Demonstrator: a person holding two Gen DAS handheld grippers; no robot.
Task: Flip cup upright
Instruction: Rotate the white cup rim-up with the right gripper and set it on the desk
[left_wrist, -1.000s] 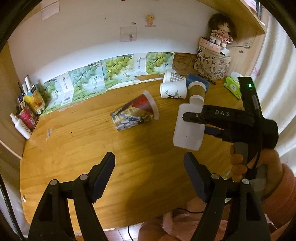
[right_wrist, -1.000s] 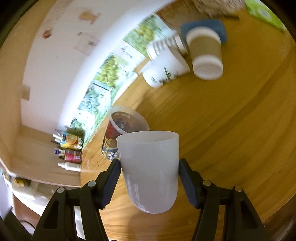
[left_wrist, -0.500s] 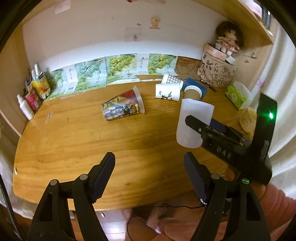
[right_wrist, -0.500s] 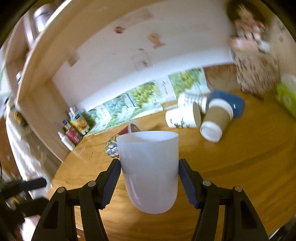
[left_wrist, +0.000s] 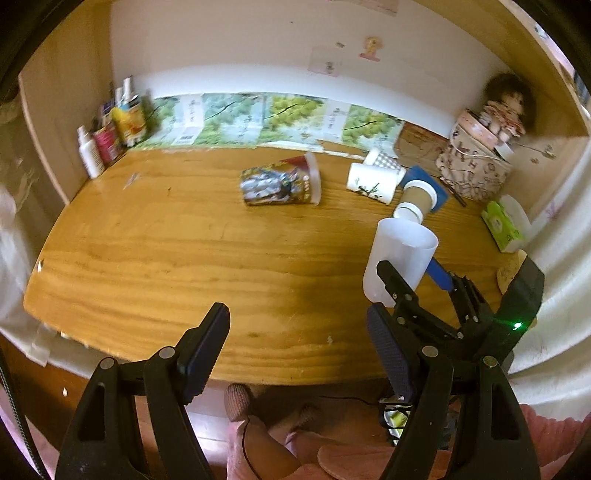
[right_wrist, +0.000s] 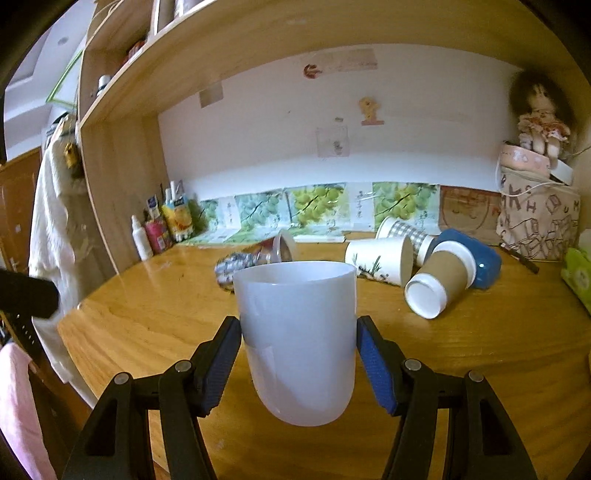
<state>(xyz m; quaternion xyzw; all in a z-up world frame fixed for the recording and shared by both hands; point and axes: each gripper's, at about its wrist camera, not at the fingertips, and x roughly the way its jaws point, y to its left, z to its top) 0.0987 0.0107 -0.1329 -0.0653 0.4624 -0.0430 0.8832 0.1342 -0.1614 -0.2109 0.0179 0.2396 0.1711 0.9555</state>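
Note:
My right gripper is shut on a translucent white plastic cup, mouth up, held upright just above the wooden desk. In the left wrist view the same cup and the right gripper sit at the desk's front right. My left gripper is open and empty, over the desk's front edge.
A printed cup lies on its side mid-desk. A white paper cup, a checked cup, a brown sleeved cup and a blue cup lie at the back right. Bottles stand back left; a bag with a doll back right.
The right gripper has turned the white cup to level and upright and lowered it toward the desk. The left gripper has drawn back toward the front edge.

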